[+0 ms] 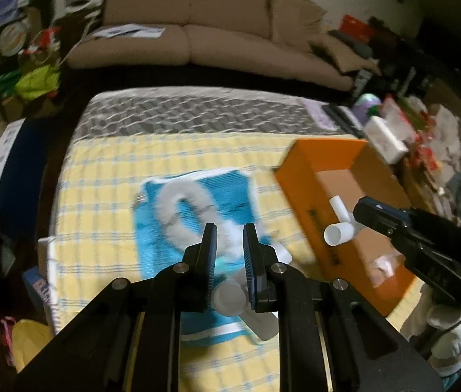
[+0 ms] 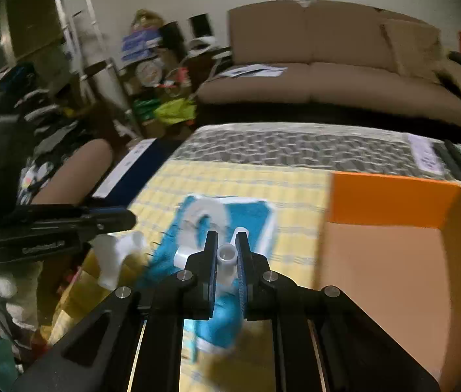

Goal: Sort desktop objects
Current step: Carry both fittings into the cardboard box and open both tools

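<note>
Flanking blue towel (image 1: pixel 198 196), orange box (image 1: pixel 299 170), beige sofa (image 1: pixel 198 26)

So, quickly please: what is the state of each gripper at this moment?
Left gripper: closed on a white plastic pipe fitting.
Right gripper: closed on another white plastic pipe fitting, near the orange cardboard box.

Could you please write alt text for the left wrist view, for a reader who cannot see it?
The left gripper clamps a white pipe fitting above a blue towel on a yellow checked cloth. At right, the right gripper holds another white fitting over an orange box.
</note>
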### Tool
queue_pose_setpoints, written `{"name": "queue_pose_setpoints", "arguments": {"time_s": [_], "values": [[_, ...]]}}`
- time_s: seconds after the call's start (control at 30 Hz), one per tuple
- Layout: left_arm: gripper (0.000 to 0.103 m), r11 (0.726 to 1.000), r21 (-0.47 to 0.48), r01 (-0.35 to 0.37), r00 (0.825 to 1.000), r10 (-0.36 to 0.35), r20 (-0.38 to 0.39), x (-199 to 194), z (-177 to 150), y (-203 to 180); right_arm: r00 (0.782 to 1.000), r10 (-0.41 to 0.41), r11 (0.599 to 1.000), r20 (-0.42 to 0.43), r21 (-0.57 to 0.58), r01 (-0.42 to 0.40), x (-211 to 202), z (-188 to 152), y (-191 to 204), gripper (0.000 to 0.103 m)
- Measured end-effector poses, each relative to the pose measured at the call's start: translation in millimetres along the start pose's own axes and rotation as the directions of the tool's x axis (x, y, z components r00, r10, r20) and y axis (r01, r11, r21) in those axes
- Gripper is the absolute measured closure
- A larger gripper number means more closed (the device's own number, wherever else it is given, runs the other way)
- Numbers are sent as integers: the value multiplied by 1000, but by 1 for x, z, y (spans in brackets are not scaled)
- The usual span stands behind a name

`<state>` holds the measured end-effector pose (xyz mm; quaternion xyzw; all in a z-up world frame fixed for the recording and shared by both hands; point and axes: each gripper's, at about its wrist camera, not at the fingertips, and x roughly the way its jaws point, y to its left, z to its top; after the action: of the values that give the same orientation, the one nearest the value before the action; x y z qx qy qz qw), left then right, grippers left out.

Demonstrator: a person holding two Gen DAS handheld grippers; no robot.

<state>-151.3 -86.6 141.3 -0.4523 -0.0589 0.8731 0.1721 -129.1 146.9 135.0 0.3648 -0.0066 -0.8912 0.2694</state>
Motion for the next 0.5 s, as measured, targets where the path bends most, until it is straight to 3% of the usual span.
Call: {"name": "queue_pose_setpoints", "arguments": {"time_s": [0.27, 0.5], "values": [[88, 989, 115, 93, 996, -91, -17, 9, -2, -94, 997, -74, 987, 36, 146, 68, -67, -25, -73, 93], [88, 962, 249, 113, 991, -92, -95, 45, -23, -180, 987, -152, 975, -40, 155, 157, -83, -53, -121, 93]]}}
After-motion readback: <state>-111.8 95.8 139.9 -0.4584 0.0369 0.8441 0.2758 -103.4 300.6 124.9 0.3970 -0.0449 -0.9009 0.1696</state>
